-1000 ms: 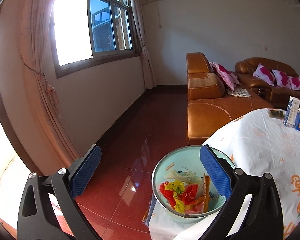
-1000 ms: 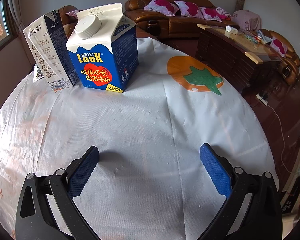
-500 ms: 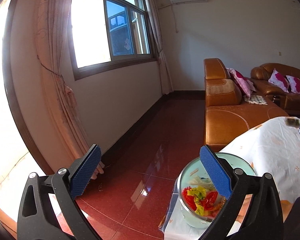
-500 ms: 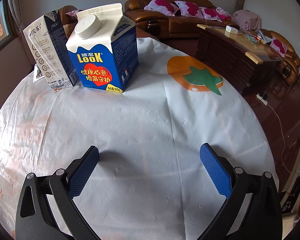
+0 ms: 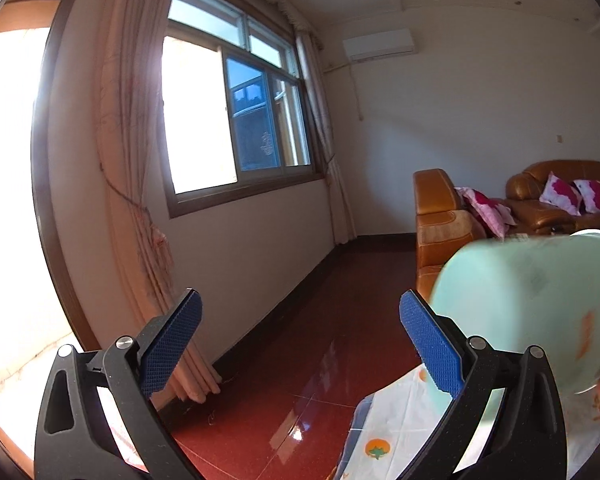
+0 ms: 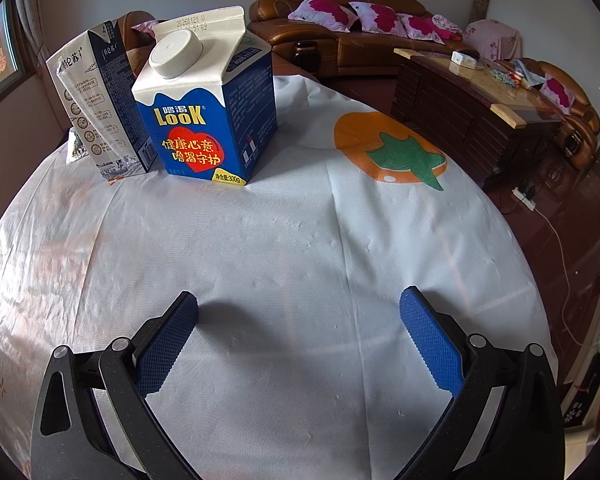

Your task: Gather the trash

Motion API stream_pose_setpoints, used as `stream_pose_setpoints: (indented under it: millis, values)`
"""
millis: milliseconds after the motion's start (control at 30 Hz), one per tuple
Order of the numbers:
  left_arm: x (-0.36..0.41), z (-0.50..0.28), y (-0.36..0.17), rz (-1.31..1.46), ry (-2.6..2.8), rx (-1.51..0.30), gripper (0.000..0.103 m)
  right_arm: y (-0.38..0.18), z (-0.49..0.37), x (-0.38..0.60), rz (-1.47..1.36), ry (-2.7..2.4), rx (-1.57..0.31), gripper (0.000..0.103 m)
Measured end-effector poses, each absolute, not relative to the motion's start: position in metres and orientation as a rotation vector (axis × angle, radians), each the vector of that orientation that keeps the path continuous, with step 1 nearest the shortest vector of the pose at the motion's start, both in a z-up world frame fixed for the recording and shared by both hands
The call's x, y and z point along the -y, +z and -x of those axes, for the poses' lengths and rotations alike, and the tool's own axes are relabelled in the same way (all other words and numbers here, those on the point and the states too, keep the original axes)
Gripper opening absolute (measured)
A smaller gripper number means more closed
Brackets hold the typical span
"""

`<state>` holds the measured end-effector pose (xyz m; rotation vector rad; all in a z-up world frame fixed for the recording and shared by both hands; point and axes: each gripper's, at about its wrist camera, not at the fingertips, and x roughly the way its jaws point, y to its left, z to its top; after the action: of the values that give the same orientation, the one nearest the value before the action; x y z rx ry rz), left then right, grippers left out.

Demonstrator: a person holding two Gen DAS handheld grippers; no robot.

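In the left wrist view a pale green bowl (image 5: 532,300) looms close at the right, blurred and tilted, its contents hidden. My left gripper (image 5: 300,344) is open and empty, held over the red floor left of the table edge; its right finger (image 5: 432,348) overlaps the bowl's side. In the right wrist view a blue LOOK carton (image 6: 212,120) with a white cap stands upright on the white tablecloth (image 6: 284,264), with a white and navy carton (image 6: 100,100) beside it on the left. My right gripper (image 6: 298,340) is open and empty, low over the cloth in front of the cartons.
A small dark packet (image 6: 76,148) lies behind the white carton. Brown leather sofas (image 5: 444,216) with pink cushions and a dark wooden coffee table (image 6: 468,108) stand beyond the table. A window and curtain (image 5: 140,208) line the left wall. The tablecloth hangs over the table corner (image 5: 388,432).
The left gripper has swung up and left, so the bowl moved from low centre to close at the right and looks tilted and blurred. The right gripper has not moved.
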<state>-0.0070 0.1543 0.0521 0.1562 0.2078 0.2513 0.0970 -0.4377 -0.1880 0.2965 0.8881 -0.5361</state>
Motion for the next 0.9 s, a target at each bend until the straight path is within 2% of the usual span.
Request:
stream_pose_setpoints:
  millis: [433, 900]
  values:
    - [-0.089, 0.0, 0.026, -0.308, 0.132, -0.253, 0.097, -0.188, -0.097, 0.437, -0.296, -0.536, -0.888, 0.098]
    - [-0.084, -0.001, 0.019, -0.303, 0.119, -0.277, 0.097, -0.188, -0.097, 0.438, -0.296, -0.537, -0.888, 0.098]
